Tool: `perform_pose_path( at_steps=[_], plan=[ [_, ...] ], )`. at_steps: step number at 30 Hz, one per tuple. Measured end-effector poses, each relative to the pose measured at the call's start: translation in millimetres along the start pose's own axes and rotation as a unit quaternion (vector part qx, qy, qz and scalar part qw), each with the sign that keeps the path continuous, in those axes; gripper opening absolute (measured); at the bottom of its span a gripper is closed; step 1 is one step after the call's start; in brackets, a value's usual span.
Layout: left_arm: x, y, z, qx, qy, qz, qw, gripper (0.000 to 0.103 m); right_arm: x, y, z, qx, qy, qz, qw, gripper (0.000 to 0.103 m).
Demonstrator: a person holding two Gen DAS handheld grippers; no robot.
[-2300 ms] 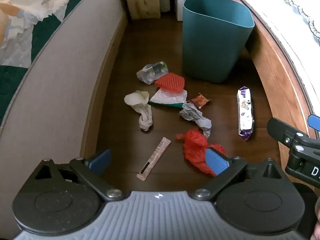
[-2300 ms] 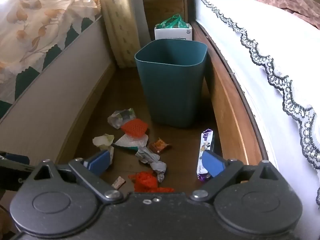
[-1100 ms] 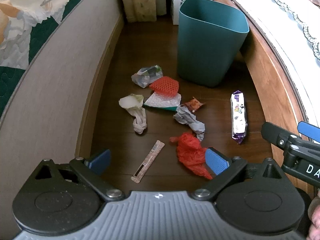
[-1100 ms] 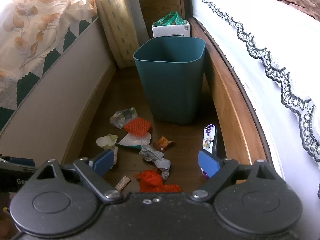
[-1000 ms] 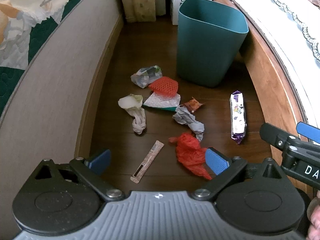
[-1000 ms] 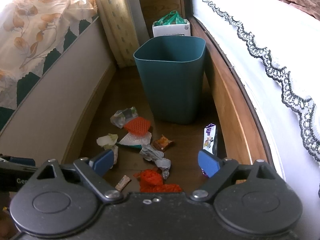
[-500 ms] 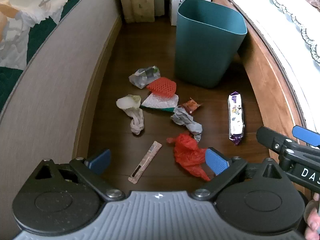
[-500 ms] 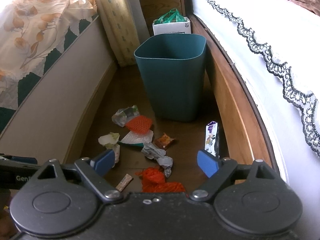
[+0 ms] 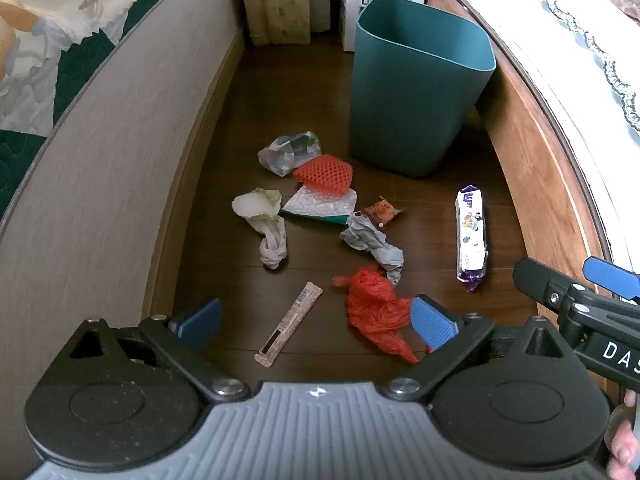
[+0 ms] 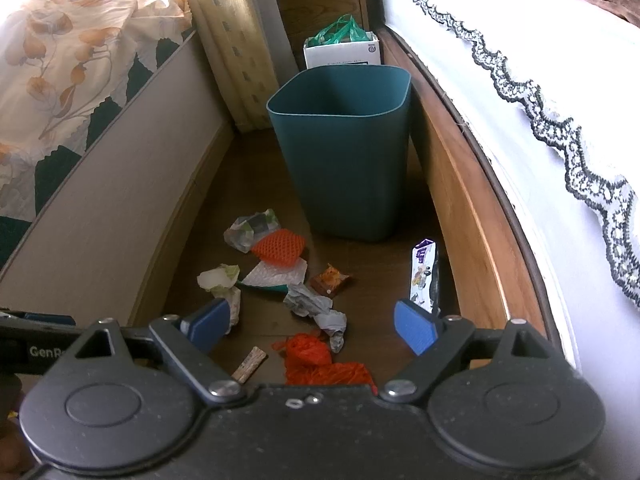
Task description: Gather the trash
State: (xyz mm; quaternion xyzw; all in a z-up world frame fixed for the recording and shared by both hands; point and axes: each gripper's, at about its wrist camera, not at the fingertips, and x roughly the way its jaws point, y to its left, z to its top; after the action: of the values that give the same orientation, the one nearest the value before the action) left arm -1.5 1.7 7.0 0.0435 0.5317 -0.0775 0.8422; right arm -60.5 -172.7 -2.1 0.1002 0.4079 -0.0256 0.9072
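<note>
Both jaws stood wide apart with nothing between them: the left hand-held gripper (image 9: 316,320) and the right hand-held gripper (image 10: 310,326) each hung above the dark wood floor (image 9: 248,128), touching no litter. The floor ran as a narrow lane between a beige bed side (image 9: 100,184) and a wooden bed frame (image 9: 532,148), with bare boards left of the teal bin (image 9: 416,92). In front of the bin lay the trash: a red plastic bag (image 9: 374,312) nearest the left hand-held gripper, a purple snack wrapper (image 9: 471,236) right of the bin's base, crumpled paper (image 9: 372,240), and a paper strip (image 9: 289,326).
</note>
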Motion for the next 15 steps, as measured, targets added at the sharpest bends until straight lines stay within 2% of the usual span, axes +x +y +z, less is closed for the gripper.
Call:
perform_pose_path(
  at_steps=[5, 15],
  plan=[
    [0.4, -0.7, 0.0, -0.001, 0.000, 0.000, 1.0000, 0.101, 1.0, 1.1, 0.1, 0.000, 0.004, 0.000, 1.000, 0.086],
    [2.5, -2.0, 1.6, -0.003, 0.003, -0.002, 1.0000, 0.101, 2.3, 0.8, 0.6, 0.000, 0.005, 0.005, 1.000, 0.088]
  ],
)
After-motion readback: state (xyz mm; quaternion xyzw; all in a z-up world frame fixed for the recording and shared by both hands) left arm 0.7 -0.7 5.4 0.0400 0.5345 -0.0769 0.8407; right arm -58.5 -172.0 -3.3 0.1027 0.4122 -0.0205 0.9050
